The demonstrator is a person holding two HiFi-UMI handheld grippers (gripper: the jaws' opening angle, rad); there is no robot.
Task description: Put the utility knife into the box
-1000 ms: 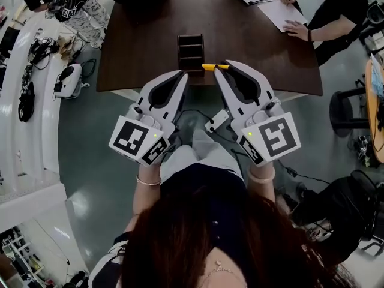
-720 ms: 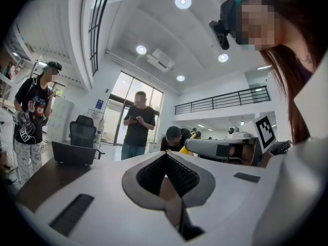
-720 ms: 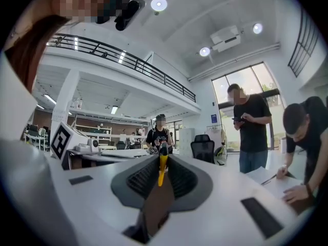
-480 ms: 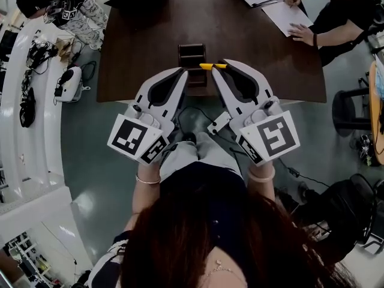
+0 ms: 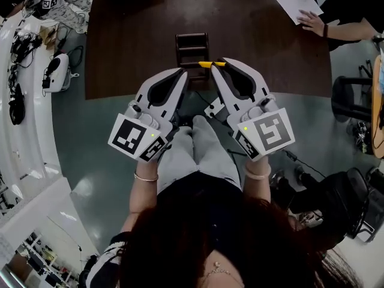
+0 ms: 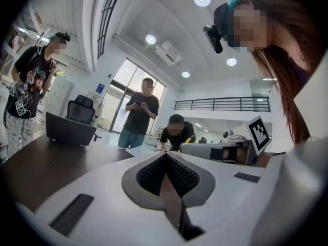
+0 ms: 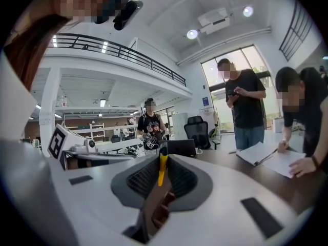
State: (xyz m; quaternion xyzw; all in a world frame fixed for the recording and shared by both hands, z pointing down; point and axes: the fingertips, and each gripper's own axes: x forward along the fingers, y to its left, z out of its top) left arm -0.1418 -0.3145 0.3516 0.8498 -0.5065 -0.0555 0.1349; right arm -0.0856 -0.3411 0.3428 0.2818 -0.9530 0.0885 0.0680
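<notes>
utility knife (image 5: 211,64) brought fwd to box (image 5: 192,47)
held clamped in right gripper (image 5: 217,65), its tip is now set at the box's near-right corner, closer than 1 s ago; left gripper (image 5: 182,74) is closed, empty. drop-in judged next.

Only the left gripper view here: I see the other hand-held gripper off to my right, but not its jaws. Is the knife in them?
Observer: Yes. The right gripper view shows the right hand-held gripper shut on the yellow knife.
Operator: Where is the box? It isn't in my view.
Observer: The head view shows the dark box on the brown table, near its front edge, just beyond both tips.
Operator: How close is the knife to it?
Observer: From above, the knife's free end overlaps the box's near right corner; its height above the box cannot be told.
</notes>
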